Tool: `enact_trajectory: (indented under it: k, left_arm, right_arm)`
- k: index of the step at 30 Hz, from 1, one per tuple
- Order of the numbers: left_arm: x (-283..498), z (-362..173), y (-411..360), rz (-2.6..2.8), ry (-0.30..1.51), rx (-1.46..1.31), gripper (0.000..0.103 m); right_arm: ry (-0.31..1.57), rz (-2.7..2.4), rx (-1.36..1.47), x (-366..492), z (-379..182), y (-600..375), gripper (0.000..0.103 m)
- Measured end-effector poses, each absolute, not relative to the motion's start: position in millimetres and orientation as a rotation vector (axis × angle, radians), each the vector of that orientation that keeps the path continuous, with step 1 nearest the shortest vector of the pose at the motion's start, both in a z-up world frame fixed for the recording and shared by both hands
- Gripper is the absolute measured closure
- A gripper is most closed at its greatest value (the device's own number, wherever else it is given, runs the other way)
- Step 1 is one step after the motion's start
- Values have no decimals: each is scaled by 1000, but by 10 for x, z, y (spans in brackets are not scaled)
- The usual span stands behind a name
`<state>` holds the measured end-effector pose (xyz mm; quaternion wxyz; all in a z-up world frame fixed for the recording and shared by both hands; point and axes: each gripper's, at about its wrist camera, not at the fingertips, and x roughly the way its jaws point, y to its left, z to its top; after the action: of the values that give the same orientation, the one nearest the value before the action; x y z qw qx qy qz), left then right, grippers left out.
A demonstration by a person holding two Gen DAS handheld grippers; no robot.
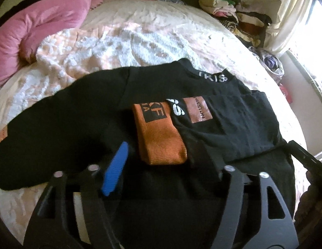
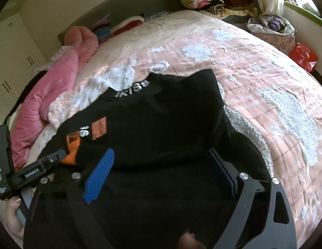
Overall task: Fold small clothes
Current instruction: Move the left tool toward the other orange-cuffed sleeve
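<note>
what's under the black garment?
The black garment lies on the pink-and-white quilt, which shows around it. An orange cuff lies on top. Whatever else is beneath is covered.

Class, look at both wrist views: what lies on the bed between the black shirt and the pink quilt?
Only bare bedspread, peach with white tufted patches, separates the black shirt from the pink quilt; both views show it.

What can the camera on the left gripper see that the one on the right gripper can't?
Only the left wrist view shows the orange cuff in full, lying on the black garment.

Only the right wrist view shows the red bag beside the bed, white cupboard doors, and the left gripper from outside.

Both show the garment, the pink quilt, the peach bedspread and the clothes pile.
</note>
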<state>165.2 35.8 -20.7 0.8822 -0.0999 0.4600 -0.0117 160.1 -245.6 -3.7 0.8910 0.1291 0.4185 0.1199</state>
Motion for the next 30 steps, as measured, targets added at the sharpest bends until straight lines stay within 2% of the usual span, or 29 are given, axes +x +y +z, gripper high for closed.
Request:
enact_trajectory:
  k: [3,5,8,30]
  left_arm:
    - [1605,-126,367,-17,941,-199,27]
    - [1582,-84,374,-6,932,-195,13]
    - [1520,-14,380,8,919,-182,9]
    - [1163,128,802,123,882,-198,9]
  right_arm:
    - [849,254,269,1544,49,-2442,11]
    - [837,256,264,1511,94,-2427,9]
    - [818,261,253,1456,165,-2396,7]
    - [780,384,176,1267,433,-1765,6]
